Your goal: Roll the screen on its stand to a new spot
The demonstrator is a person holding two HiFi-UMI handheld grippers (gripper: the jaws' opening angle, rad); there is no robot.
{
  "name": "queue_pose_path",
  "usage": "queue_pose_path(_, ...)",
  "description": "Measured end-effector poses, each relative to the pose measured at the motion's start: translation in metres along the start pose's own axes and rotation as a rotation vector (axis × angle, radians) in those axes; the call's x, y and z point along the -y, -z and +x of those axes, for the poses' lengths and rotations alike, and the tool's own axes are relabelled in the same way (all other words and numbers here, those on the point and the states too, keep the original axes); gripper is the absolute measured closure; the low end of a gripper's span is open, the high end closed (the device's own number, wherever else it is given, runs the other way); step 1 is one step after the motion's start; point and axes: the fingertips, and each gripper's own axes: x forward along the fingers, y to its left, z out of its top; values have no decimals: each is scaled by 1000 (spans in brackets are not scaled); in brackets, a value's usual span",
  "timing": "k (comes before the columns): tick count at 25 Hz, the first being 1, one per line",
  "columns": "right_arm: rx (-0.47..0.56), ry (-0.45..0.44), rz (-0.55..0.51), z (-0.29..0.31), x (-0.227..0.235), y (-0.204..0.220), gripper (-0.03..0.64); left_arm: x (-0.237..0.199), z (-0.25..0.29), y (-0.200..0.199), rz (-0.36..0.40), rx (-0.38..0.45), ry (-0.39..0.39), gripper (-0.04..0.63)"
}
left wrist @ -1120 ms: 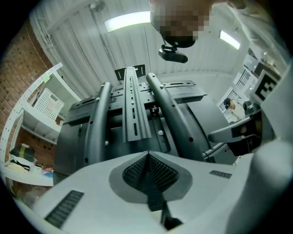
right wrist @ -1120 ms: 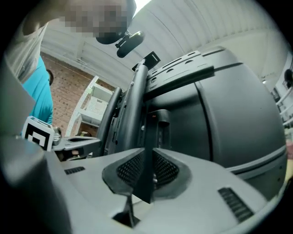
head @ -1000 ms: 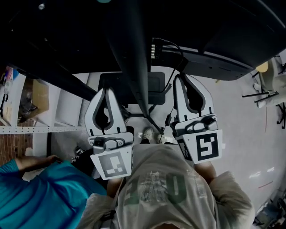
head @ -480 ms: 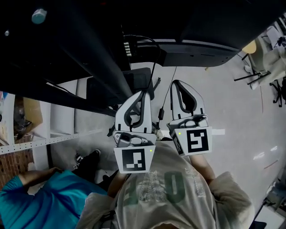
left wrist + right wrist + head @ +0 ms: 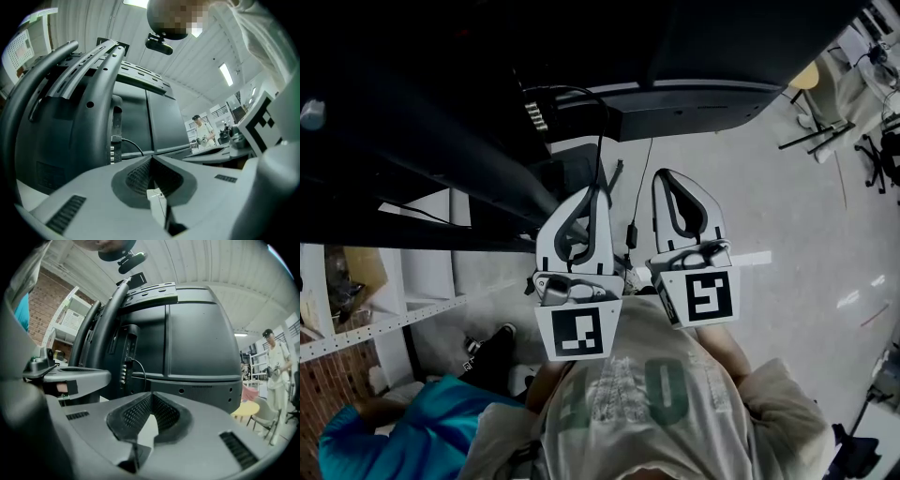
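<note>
The screen [image 5: 703, 56] stands on the far side of both tongs with its dark moulded back turned to them, its long axis running left to right. In the right gripper view its bulging rear shell [image 5: 197, 343] fills the frame just beyond the tips. The stand [image 5: 459, 141], a thick dark tubular frame with a slotted bracket, rises on the left of the screen. It therefore lies nearer the left tongs [image 5: 592, 195] than the right tongs [image 5: 668, 176], so a hold on the frame likely falls to the left hand. A thin black cable [image 5: 138, 366] is plugged into the port strip. Both tongs are pressed together with nothing between them, just short of the shell.
</note>
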Motion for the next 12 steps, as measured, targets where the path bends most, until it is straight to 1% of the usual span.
queue_pose_path(5,9,6,-12,2,1,-2,594,2,7,0,-2,2,22,581)
queue_pose_path(12,-6,22,-1,1,4,3,595,3,10,4,0,-13,37,581)
